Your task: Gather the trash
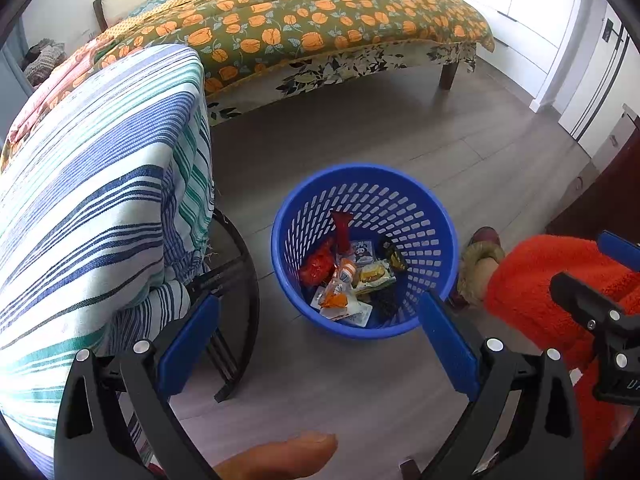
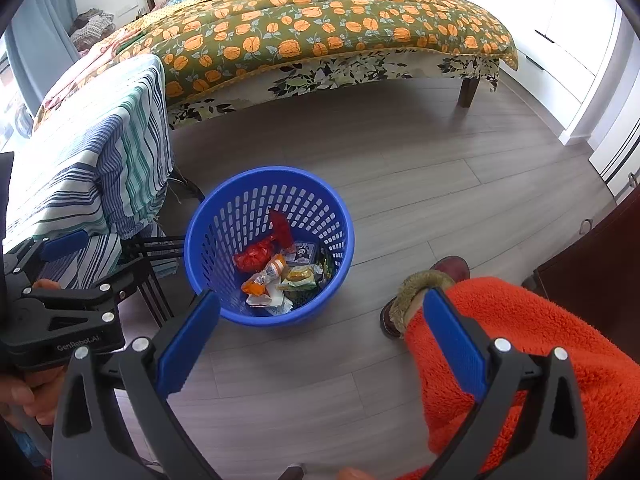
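A round blue basket [image 1: 436,220] [image 2: 224,216] stands on the grey wood floor. Inside it lies a heap of trash [image 1: 348,276] [image 2: 280,272]: red wrappers, orange and yellow packets, a white pouch and a small printed box. My left gripper [image 1: 320,312] hovers above the basket's near rim, open, nothing between its blue pads. My right gripper [image 2: 322,308] hangs a little to the basket's right, open and empty too. In the right wrist view the left gripper's body [image 2: 64,312] shows at the left edge.
A striped cloth [image 1: 100,208] [image 2: 96,160] drapes a black-framed table left of the basket. A bed with an orange floral cover [image 1: 320,20] [image 2: 340,28] fills the back. The person's orange fleece leg [image 1: 560,300] [image 2: 520,360] and fur-cuffed shoe [image 1: 480,264] [image 2: 416,292] stand right of the basket. Dark furniture [image 2: 592,252] is far right.
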### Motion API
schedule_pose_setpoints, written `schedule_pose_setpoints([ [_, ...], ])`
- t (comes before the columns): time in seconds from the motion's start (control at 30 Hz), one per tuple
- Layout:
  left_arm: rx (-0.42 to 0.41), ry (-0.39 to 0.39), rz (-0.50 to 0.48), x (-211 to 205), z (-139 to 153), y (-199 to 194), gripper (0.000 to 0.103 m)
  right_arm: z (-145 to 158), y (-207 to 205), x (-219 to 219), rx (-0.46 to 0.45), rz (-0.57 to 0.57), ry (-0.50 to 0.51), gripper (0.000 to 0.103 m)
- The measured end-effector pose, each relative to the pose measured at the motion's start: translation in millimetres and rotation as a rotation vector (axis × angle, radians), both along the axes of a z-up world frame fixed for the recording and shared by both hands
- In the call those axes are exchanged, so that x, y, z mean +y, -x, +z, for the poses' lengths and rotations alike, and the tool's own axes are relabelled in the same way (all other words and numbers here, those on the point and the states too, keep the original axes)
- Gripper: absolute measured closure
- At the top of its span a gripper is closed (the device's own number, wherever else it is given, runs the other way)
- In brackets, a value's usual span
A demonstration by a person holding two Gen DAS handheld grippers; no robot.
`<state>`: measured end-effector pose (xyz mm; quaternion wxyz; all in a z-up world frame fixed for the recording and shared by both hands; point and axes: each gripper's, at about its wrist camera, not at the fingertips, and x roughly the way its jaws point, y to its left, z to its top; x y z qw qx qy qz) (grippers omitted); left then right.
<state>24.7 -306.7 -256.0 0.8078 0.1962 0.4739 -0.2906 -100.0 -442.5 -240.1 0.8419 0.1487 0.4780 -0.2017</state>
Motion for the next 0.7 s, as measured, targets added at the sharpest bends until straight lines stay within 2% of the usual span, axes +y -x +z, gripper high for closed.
schedule_pose_setpoints([
  [0.7,0.001,-0.003,0.004,2.2,-0.8,-1.5,0.005,-1.2,-0.5,2.9,0.002,0.003,0.001,0.005],
])
